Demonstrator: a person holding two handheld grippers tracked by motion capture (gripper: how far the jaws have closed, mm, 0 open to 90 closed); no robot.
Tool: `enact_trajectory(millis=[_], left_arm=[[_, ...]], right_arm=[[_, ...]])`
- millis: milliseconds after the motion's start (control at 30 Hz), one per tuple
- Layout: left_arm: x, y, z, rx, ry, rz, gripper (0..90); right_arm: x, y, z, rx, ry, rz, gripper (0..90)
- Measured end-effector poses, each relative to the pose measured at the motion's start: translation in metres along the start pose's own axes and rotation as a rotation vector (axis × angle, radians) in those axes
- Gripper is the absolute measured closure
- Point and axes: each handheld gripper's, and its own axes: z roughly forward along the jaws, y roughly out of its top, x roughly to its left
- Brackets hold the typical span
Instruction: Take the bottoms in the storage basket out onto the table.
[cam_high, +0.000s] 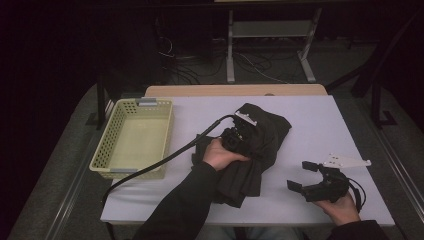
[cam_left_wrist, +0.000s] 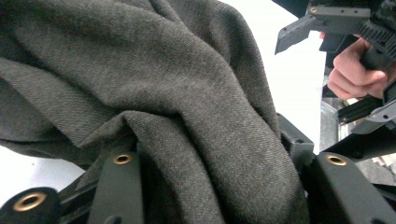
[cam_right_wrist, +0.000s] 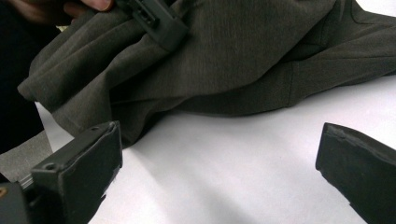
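Observation:
A dark grey-brown garment (cam_high: 265, 135) lies crumpled in the middle of the white table (cam_high: 320, 125). My left gripper (cam_high: 240, 132) is pushed down into its folds, held by a hand in a dark sleeve. In the left gripper view the cloth (cam_left_wrist: 187, 84) bulges loosely between the parted jaws of that gripper (cam_left_wrist: 219, 163). My right gripper (cam_high: 302, 176) rests low over bare table at the front right, open and holding nothing. In the right gripper view (cam_right_wrist: 219, 158) the garment (cam_right_wrist: 233, 56) lies just beyond its jaws, with the left gripper's jaw (cam_right_wrist: 159, 23) sunk in the cloth.
A pale yellow perforated basket (cam_high: 102, 155) stands at the table's left side. The left gripper's black cable (cam_high: 165, 160) trails across the table in front of it. Table legs and cables stand on the dark floor beyond the far edge.

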Motion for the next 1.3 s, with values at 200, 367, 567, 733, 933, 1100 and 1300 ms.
enact_trajectory(millis=[200,367,567,733,933,1100,1300], left_arm=[[-0.006,-0.003,0.003,-0.014,0.022,0.054,37.0],[-0.008,-0.003,0.0,-0.013,0.025,0.056,27.4],[-0.012,-0.002,-0.007,-0.011,0.041,0.056,14.0],[-0.016,0.0,-0.016,-0.017,0.078,0.052,5.5],[-0.018,0.002,-0.028,0.001,0.113,0.063,0.0],[-0.018,0.001,-0.036,-0.026,0.122,0.059,0.0],[-0.016,-0.003,-0.047,-0.052,0.134,0.05,0.0]], right_arm=[[0.0,0.0,0.0,-0.002,0.0,0.004,0.0],[0.0,0.0,0.0,-0.004,-0.001,0.004,0.0],[0.0,0.0,-0.001,-0.008,-0.004,0.001,0.0],[0.0,-0.001,-0.001,-0.006,-0.006,0.005,0.0],[0.0,-0.001,-0.001,-0.008,-0.009,0.008,0.0],[0.0,-0.001,-0.001,-0.007,-0.009,0.009,0.0],[0.0,-0.001,-0.001,-0.007,-0.009,0.009,0.0]])
